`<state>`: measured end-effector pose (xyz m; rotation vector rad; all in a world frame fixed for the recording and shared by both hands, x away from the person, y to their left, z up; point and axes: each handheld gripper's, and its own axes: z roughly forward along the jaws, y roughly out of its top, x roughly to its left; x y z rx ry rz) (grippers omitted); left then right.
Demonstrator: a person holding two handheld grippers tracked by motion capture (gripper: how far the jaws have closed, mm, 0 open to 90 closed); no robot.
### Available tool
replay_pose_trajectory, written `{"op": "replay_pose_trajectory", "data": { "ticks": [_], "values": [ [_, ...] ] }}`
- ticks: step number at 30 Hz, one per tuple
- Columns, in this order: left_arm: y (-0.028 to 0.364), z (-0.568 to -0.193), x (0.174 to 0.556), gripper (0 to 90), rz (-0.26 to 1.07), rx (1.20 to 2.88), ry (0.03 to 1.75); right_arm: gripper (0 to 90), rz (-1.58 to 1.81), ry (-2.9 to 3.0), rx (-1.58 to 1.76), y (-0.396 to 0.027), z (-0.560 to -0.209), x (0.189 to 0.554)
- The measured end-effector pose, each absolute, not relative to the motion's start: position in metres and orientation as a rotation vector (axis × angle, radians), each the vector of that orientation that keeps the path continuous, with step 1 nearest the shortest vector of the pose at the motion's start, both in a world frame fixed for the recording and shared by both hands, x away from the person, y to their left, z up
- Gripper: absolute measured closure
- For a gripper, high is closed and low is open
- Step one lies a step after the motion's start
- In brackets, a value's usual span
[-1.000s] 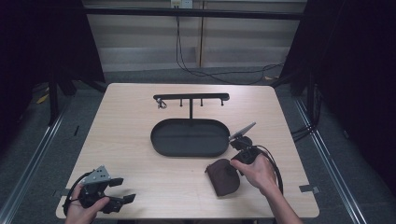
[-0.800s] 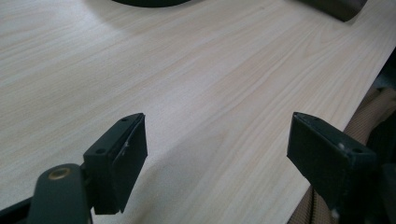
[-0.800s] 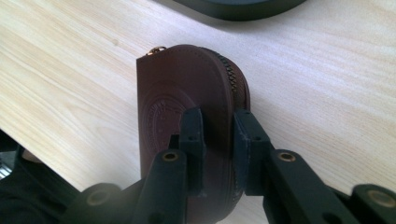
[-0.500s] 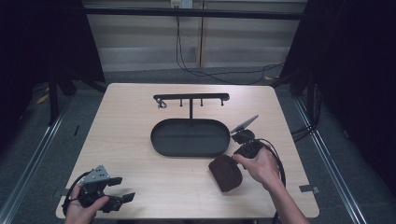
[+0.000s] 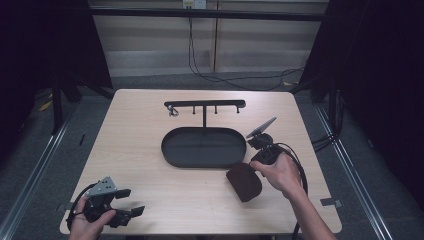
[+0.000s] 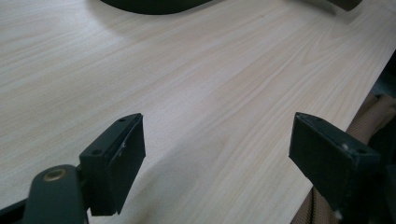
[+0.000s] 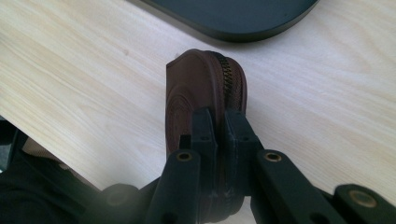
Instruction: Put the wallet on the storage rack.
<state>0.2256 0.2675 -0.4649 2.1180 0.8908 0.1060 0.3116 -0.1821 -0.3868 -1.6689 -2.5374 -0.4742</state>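
A brown zippered pouch [image 5: 244,182] lies near the table's front right, just in front of the black oval tray [image 5: 170,150]. My right gripper [image 5: 249,172] is shut on it. In the right gripper view the two jaws stand close together with the pouch's [image 7: 196,88] zipper edge pinched between them at the gripper [image 7: 219,119]. The jaws have just been closing, with the pouch between them. My left gripper [image 5: 133,201] rests at the front left corner, held by a hand. It [image 6: 217,140] is open, with bare wood between its fingers.
A black hook rack [image 5: 205,104] on a post stands behind the tray, with a small ring hanging at its left end. The tray's rim [image 7: 233,18] lies just beyond the pouch. Cables trail from both grippers toward the table's front edge.
The right hand has risen a little and shifted toward the tray with the pouch, which now tips up. The left gripper has not moved.
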Motion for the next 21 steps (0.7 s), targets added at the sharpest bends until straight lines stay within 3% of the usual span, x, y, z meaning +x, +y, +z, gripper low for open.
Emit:
{"op": "replay_pose_trajectory", "data": {
  "ticks": [21],
  "values": [
    [0.267, -0.466, 0.230, 17.9, 0.088, 2.113, 0.908, 83.5, -0.362, -2.539, -1.745, -0.190, -0.365, 0.325]
  ]
}}
